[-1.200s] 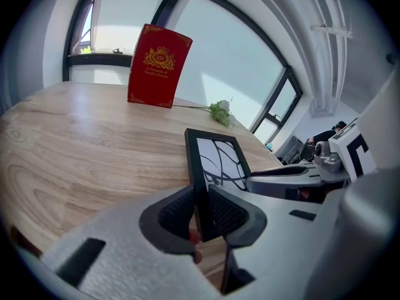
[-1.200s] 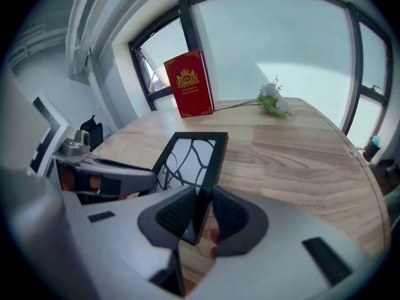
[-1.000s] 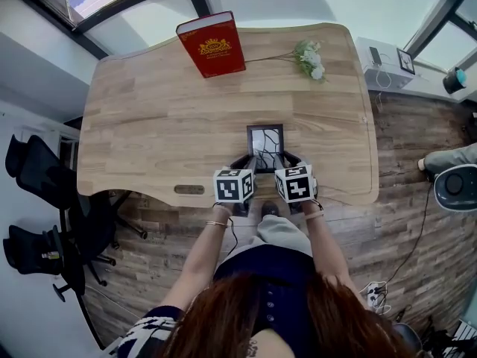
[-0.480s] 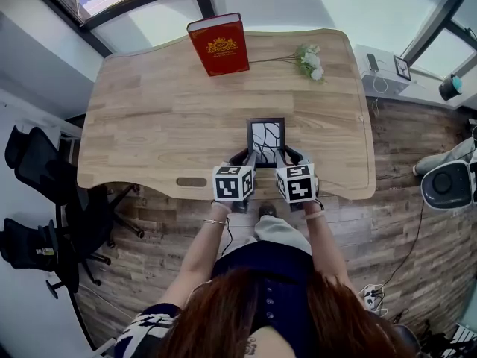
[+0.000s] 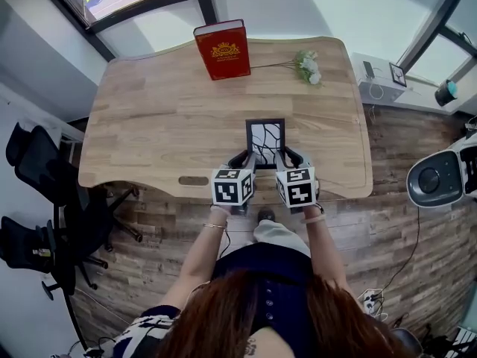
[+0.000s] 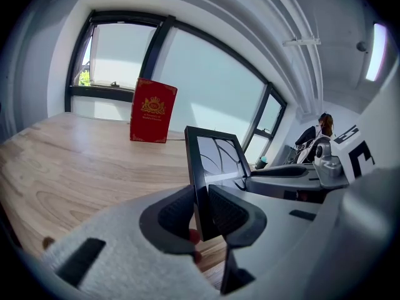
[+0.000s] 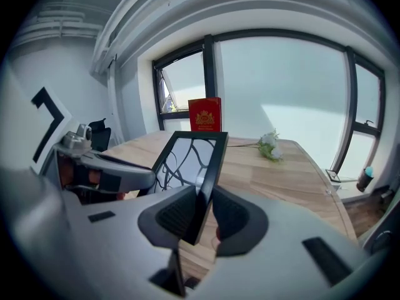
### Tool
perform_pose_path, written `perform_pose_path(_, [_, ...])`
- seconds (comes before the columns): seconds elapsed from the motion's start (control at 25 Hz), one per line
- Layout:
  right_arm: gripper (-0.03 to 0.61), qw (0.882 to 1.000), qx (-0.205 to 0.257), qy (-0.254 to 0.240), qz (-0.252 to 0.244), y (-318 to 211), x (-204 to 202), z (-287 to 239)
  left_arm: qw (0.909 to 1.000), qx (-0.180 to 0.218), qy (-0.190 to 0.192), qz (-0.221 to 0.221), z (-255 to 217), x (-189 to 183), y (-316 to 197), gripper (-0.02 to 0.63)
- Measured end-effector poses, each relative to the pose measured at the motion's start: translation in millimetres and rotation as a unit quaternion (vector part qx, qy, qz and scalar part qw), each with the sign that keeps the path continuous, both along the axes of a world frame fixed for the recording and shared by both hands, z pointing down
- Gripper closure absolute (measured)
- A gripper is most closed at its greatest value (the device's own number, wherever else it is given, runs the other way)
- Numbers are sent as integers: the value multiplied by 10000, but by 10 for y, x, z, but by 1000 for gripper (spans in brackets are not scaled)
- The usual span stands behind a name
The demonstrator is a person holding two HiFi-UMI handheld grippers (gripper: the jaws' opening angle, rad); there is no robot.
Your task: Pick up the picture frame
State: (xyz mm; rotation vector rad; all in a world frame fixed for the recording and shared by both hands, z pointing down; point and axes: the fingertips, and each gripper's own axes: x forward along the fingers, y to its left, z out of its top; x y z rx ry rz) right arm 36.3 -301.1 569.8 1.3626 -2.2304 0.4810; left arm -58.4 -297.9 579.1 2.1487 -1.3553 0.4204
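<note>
A small black picture frame (image 5: 265, 139) with a white-and-black branch print is held over the near middle of the wooden desk (image 5: 149, 118). My left gripper (image 5: 247, 160) is shut on its left edge and my right gripper (image 5: 281, 159) is shut on its right edge. In the left gripper view the frame (image 6: 212, 161) stands nearly upright between the dark pads, and the left gripper (image 6: 201, 211) clamps its side rail. In the right gripper view the frame (image 7: 194, 155) tilts back, with the right gripper (image 7: 203, 214) closed on its right rail.
A red book (image 5: 223, 49) stands upright at the desk's far edge, with a sprig of white flowers (image 5: 307, 64) lying to its right. Black office chairs (image 5: 37, 192) sit left of the desk. A white machine (image 5: 440, 176) is on the floor at right.
Both grippers stay shut on the frame and barely move; the frame's top looks slightly higher. The head camera has shifted a little, so the desk sits lower in view.
</note>
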Motion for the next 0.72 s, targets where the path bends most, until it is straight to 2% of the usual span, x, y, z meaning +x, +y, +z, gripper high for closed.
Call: perform_pose_path(0.72, [491, 9984, 557, -122, 59, 353, -44, -487, 9981, 611, 41, 46, -508, -51, 342, 526])
